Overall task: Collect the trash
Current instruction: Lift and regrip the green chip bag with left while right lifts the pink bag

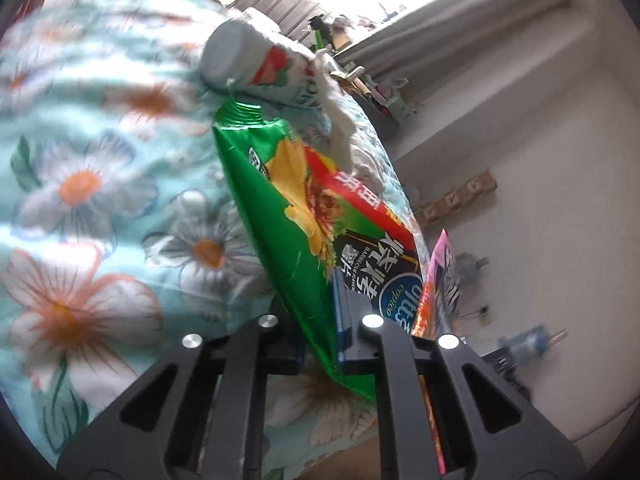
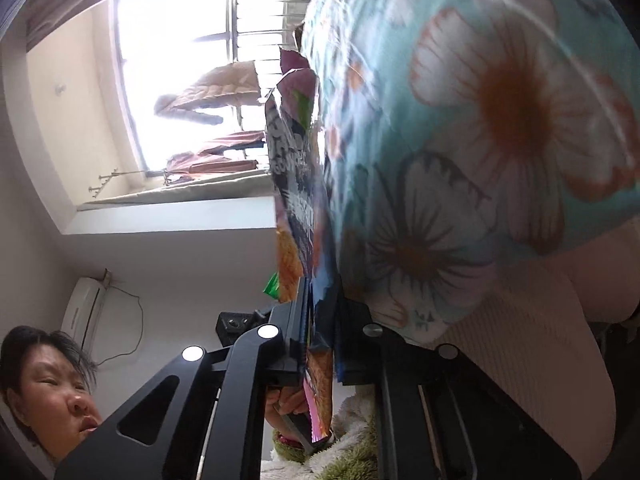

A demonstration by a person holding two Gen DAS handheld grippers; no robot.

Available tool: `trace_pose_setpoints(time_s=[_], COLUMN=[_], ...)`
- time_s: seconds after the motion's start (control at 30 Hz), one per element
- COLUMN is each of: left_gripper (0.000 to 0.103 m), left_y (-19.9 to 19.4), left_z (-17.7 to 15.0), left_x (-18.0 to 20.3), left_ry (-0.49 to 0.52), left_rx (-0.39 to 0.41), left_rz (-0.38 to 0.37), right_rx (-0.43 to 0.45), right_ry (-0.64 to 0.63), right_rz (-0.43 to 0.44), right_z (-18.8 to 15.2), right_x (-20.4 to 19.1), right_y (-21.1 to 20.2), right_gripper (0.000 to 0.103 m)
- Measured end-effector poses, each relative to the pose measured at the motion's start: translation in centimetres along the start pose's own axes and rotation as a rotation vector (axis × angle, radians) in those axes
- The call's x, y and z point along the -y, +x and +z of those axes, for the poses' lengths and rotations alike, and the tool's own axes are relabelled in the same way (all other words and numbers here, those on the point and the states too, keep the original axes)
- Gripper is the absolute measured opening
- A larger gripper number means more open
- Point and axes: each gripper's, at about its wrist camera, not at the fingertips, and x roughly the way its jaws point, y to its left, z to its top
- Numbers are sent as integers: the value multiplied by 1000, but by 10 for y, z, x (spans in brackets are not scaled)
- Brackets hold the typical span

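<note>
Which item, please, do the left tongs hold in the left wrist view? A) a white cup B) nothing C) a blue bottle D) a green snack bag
D: the left tongs are shut on the green snack bag, pinching its lower edge.

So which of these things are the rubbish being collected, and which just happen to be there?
Rubbish:
green snack bag
pink snack bag
white cup
crumpled tissue

Just there:
flowered bedspread
hanging laundry
air conditioner
</note>
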Motion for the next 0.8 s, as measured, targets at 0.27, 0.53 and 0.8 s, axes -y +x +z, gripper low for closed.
trace_pose_setpoints(time_s=[0.27,0.53,0.8], left_gripper=[2,2,2], left_y=[-9,-20,-22], left_z=[1,-1,-5], left_x=[55,81,95], left_ry=[242,361,420], left_rx=[58,91,118], left_rz=[79,120,123], right_rx=[33,64,109], right_ry=[-1,-59,-88], right_rz=[46,71,87], right_z=[13,18,23], right_x=[-8,-28,-44], right_y=[-9,-21,-41], right_gripper=[8,7,7])
